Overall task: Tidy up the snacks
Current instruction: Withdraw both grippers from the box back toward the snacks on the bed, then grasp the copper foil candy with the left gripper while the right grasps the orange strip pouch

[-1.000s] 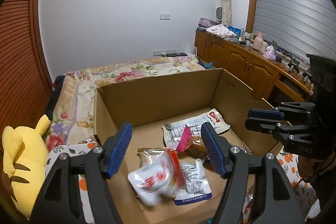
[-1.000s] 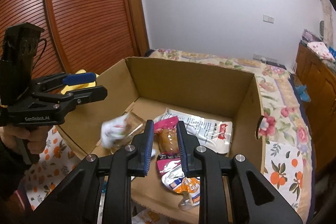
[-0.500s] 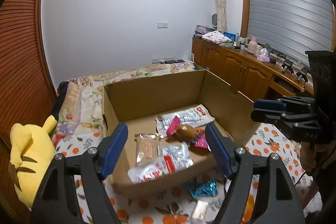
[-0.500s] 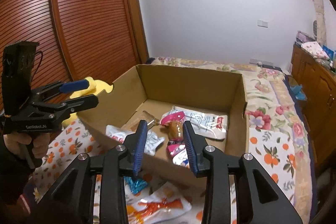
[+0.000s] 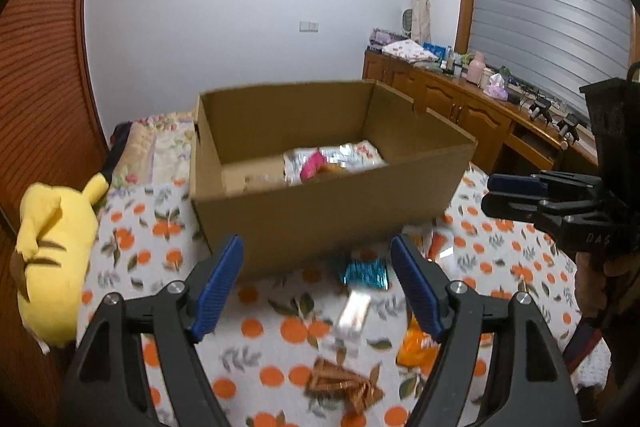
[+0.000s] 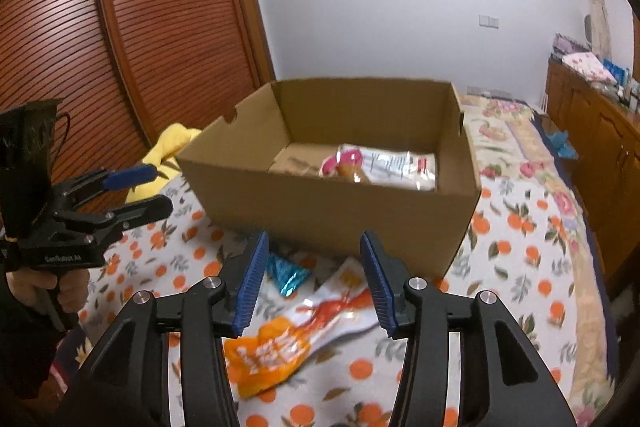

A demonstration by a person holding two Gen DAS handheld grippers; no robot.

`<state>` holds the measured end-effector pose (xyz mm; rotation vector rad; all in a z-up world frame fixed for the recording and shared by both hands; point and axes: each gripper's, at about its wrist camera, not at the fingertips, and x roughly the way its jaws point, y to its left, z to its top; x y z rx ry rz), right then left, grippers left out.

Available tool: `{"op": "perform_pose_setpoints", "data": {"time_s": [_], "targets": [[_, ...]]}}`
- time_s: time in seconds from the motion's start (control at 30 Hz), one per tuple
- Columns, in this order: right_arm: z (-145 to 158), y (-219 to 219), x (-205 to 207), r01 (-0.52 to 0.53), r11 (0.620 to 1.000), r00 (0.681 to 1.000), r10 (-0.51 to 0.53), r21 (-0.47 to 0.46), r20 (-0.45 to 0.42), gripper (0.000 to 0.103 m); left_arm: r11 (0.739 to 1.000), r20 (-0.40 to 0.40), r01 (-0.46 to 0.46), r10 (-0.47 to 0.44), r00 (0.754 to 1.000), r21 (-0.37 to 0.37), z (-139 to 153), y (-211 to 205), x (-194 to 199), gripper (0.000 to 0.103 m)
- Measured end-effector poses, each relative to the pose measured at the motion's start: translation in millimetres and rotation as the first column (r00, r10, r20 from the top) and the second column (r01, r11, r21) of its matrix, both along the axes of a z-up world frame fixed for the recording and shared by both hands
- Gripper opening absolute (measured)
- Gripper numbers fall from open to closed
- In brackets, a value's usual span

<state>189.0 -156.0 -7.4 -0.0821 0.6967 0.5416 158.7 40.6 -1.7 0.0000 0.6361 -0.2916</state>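
A cardboard box holding several snack packets sits mid-bed on the orange-print bedspread. Loose before its near wall lie a teal wrapper and an orange packet. The left gripper hangs with fingers spread, empty; the right gripper, fingers just widening, holds nothing.

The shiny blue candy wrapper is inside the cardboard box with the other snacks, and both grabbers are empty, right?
Not quite. The shiny blue wrapper lies outside the cardboard box, on the orange-print blanket in front of it, as the right wrist view shows. The rest holds: the left gripper and right gripper are both empty.
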Motion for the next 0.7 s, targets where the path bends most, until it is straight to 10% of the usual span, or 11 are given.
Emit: {"op": "perform_pose_setpoints", "data": {"time_s": [0.7], "targets": [[-67,12,-13,0.066,0.997,0.988,-0.073,-0.051,-0.139,0.052,0.999,-0.160,-0.038,0.041,0.986,0.020,-75,-9,-28,0.077]]}}
